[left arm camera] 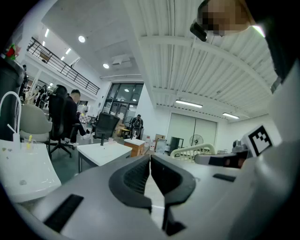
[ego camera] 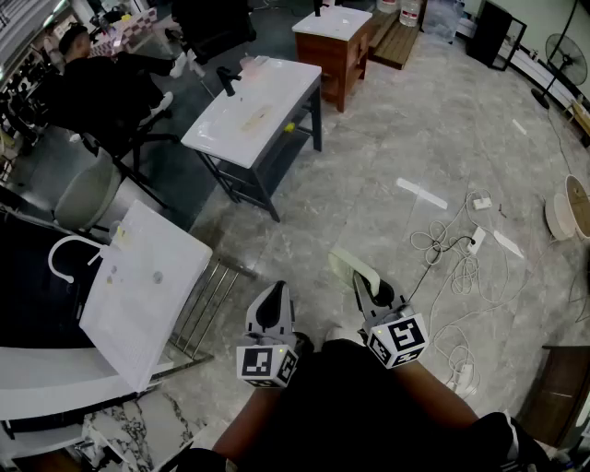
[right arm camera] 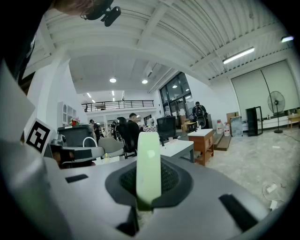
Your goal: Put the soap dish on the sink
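Soap dish: gripped edge-on between my right gripper jaws, projecting forward beyond them | left gripper: jaws together, empty, alongside the right.

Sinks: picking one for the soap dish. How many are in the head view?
3 sinks: the nearest at left, the middle one ahead, the farthest at top centre. More may be hidden.

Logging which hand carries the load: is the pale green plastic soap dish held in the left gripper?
No, the left gripper is shut empty; the pale green soap dish is clamped in the right gripper.
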A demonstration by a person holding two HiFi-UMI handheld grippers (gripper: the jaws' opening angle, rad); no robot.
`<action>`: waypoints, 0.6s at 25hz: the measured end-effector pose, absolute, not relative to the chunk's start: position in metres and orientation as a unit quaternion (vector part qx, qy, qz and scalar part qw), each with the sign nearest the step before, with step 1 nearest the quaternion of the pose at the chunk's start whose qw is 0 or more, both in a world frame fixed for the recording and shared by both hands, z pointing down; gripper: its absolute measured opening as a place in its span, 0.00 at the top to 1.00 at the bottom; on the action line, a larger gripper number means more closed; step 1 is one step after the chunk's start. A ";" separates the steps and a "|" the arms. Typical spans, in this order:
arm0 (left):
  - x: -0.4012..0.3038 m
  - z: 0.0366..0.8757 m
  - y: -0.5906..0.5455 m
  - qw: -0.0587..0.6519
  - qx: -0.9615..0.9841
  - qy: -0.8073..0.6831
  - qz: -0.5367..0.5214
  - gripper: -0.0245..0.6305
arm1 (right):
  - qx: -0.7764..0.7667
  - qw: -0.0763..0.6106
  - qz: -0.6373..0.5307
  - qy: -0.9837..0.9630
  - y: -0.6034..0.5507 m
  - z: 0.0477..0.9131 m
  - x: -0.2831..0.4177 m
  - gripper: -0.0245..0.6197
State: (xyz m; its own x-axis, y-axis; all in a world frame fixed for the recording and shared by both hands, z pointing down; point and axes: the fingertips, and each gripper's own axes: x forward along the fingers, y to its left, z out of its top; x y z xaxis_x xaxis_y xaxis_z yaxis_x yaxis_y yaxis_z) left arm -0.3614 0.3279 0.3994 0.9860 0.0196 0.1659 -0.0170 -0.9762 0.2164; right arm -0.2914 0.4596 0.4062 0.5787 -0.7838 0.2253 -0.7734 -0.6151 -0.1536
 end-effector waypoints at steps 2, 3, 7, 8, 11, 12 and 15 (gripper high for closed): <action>-0.358 0.399 0.334 0.113 0.990 0.003 0.081 0.94 | -0.888 0.018 -0.135 0.439 0.466 0.406 -0.289 0.94; -0.357 0.398 0.336 0.114 0.990 0.003 0.080 0.94 | -0.889 0.017 -0.135 0.438 0.469 0.406 -0.288 0.94; -0.355 0.398 0.345 0.112 0.990 0.005 0.080 0.94 | -0.893 0.021 -0.131 0.429 0.483 0.406 -0.287 0.94; -0.356 0.398 0.348 0.113 0.990 0.005 0.080 0.94 | -0.894 0.025 -0.128 0.428 0.487 0.405 -0.288 0.94; -0.359 0.396 0.355 0.112 0.991 0.003 0.077 0.94 | -0.894 0.036 -0.121 0.431 0.496 0.404 -0.293 0.94; -0.361 0.395 0.356 0.111 0.991 0.002 0.076 0.94 | -0.892 0.041 -0.120 0.433 0.498 0.403 -0.295 0.94; -0.368 0.398 0.356 0.110 0.991 -0.003 0.080 0.94 | -0.887 0.059 -0.117 0.444 0.499 0.404 -0.299 0.94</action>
